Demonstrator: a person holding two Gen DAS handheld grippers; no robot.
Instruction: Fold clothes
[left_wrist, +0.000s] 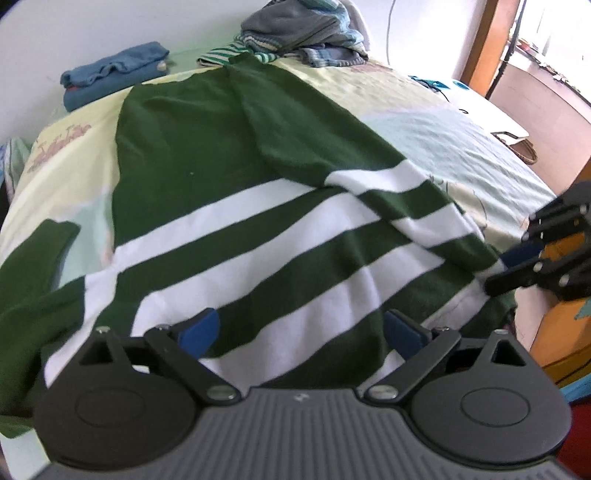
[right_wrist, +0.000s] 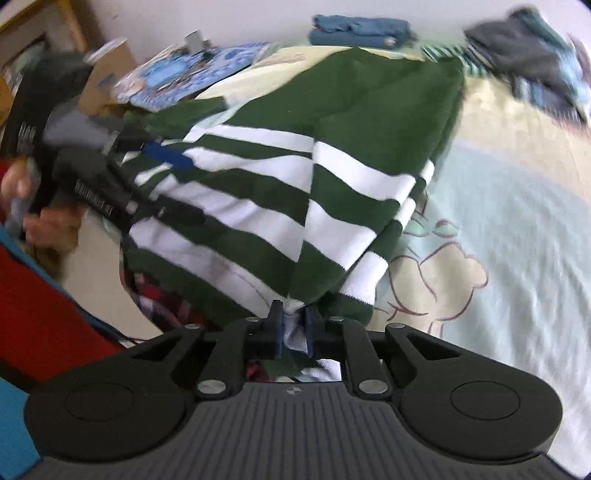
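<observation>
1. Nearest the right wrist camera, the right gripper (right_wrist: 294, 326) has its fingers drawn nearly together on a bunched white and green edge of the green sweater (left_wrist: 207, 155); cloth fills the narrow gap between the blue pads, so it has hold of that edge.
2. Nearest the left wrist camera, the left gripper (left_wrist: 301, 330) stands with its fingers spread wide and nothing between them, hovering just over the sweater's striped near end. Whether the pads touch the cloth I cannot tell.
3. The sweater lies spread on the bed (left_wrist: 461, 136), its long axis running away from both grippers: white-striped end close to them, plain green end far off, toward the pile of clothes (left_wrist: 306, 33) and the folded blue garment (left_wrist: 110, 74) by the wall.
4. One sleeve (left_wrist: 291, 122) is laid over the sweater's body on the right gripper's side; the other sleeve (left_wrist: 40, 251) lies out past the sweater's opposite edge, on the bed.
5. The relation that matters, as I judge it: the right gripper holds the near corner on its own side, and the left one is over the near edge but toward the middle, so the matching corner lies sideways from its open fingers, toward the outlying sleeve.
6. Hard to make out: the near hem is hidden beneath both gripper bodies, the right view is motion-blurred, and the sweater's far end is partly masked by the pile. A hand (right_wrist: 44, 221) grips the left handle at the frame edge.
</observation>
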